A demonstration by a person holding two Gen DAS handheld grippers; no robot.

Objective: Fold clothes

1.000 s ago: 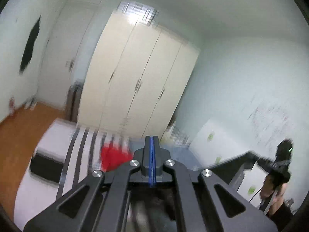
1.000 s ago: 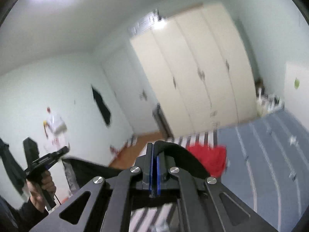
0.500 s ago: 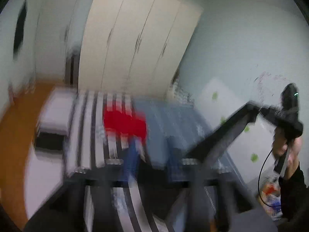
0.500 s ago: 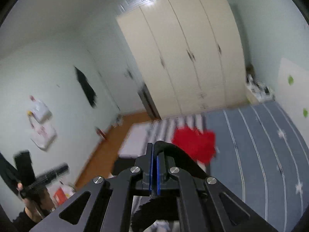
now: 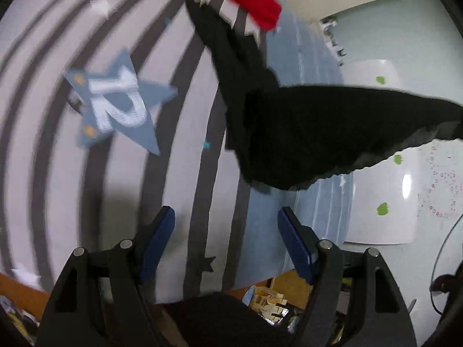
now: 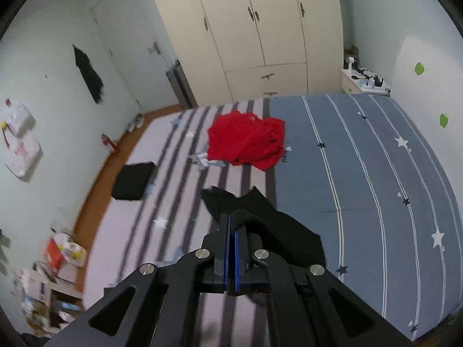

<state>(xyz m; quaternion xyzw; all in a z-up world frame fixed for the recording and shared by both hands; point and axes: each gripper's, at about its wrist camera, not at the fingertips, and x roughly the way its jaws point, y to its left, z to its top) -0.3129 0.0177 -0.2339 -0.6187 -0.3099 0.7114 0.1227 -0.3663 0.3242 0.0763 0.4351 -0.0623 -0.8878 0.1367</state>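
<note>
**Black garment hanging from right gripper over bed**

Right gripper [image 6: 231, 225] is pinching a black garment [image 6: 260, 219], jaws pressed together w/ a fold of cloth bulging above the blue pads. Rest of the garment is trailing forward and down onto the bed [image 6: 376, 173], lying across the line where the striped half meets the blue half.

Left gripper [image 5: 225, 231] is sitting wide open w/ nothing between its fingers [image 5: 159, 237], tilted down over the striped part of the bed [image 5: 72, 188], near a blue star patch [image 5: 118, 107]. In the left wrist view the black garment [image 5: 318, 136] is hanging in the air ahead of the open fingers, not touching them; view is blurred.

A red garment [image 6: 249, 138] is lying crumpled farther up the bed, approx. mid-bed. A folded black piece [image 6: 133, 180] is resting near the bed's left edge. Wardrobe [image 6: 254, 29] is standing behind the bed.
</note>
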